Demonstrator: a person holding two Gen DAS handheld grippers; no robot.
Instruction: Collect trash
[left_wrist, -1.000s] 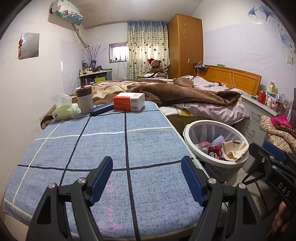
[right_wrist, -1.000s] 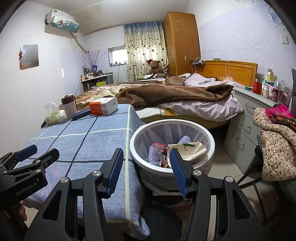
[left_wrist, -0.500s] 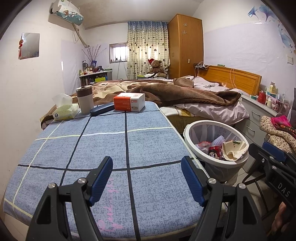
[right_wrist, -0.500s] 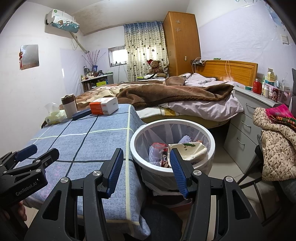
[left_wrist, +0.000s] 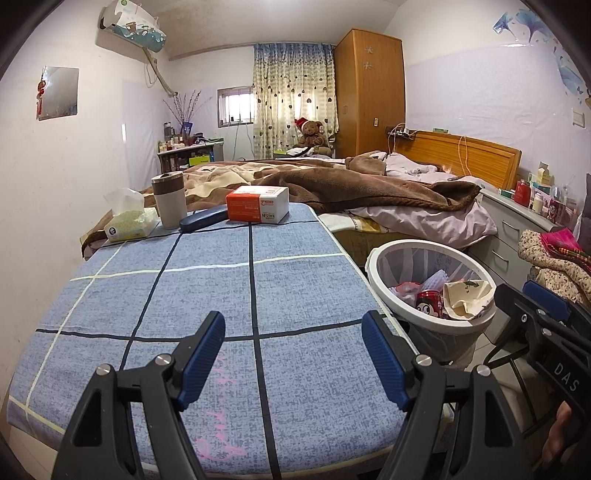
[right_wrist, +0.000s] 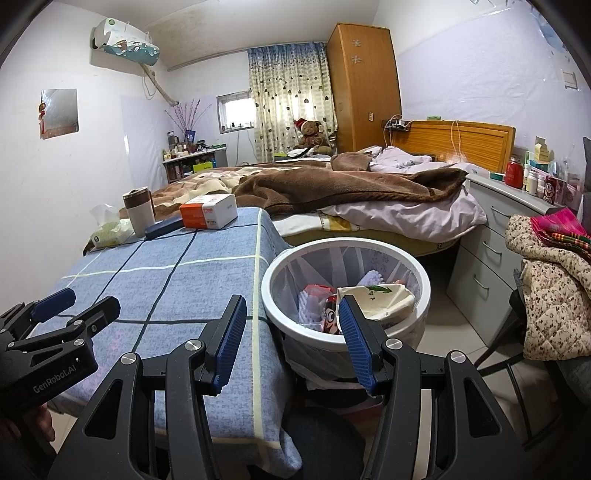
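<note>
Nothing has moved since the earlier frames: both of your tools sit where they were. Your left hand-held gripper (left_wrist: 293, 352) hovers released over the near end of the desk (left_wrist: 207, 295), jaws wide and empty. Your right hand-held gripper (right_wrist: 290, 334) is also released, at the rim of the white trash basket (right_wrist: 424, 280) beside the desk. The trash, a red can (left_wrist: 429, 302) and crumpled paper bag (left_wrist: 467, 297), already lies in the basket. The risk is overreach: at 12 o'clock stand an orange box (left_wrist: 256, 208), a tumbler (left_wrist: 170, 199), a tissue pack (left_wrist: 129, 225) and a dark case (left_wrist: 203, 223), likely not trash. Swinging right could also knock the basket.
</note>
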